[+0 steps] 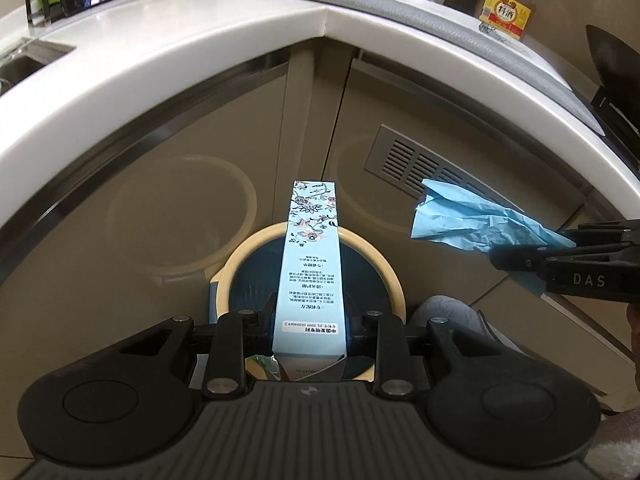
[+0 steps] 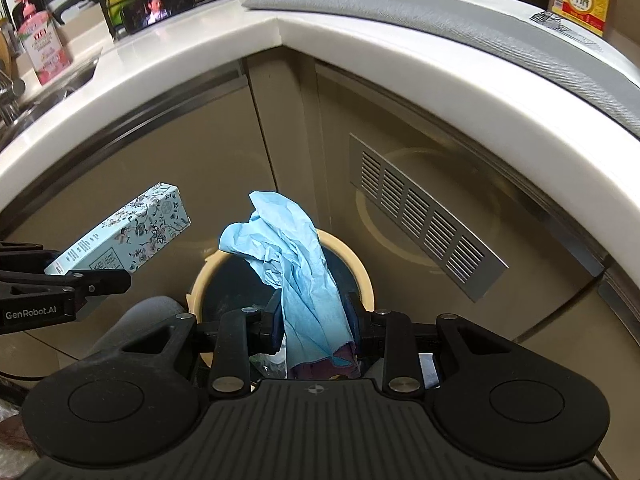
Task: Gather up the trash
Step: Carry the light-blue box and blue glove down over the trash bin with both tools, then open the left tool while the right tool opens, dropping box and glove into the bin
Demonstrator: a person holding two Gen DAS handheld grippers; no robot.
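Note:
A long pale-blue carton with a floral print point(image 1: 314, 264) is clamped between the jaws of my left gripper point(image 1: 310, 320). It points forward over a round bin with a cream rim point(image 1: 394, 276) and a dark inside. My right gripper point(image 2: 316, 316) is shut on a crumpled light-blue sheet point(image 2: 296, 264), which sticks up above the same bin point(image 2: 360, 268). In each view the other tool shows at the side: the right gripper point(image 1: 520, 256) with the blue sheet point(image 1: 472, 220), and the left gripper point(image 2: 92, 280) with the carton point(image 2: 132, 232).
The bin stands on a tiled floor in the corner of beige cabinets under a white countertop point(image 1: 200, 52). A metal vent grille point(image 2: 420, 216) is on the right-hand door. A grey slipper point(image 1: 448, 312) is beside the bin. A grey mat, a bottle point(image 1: 508, 4), a phone and a sink are on the counter.

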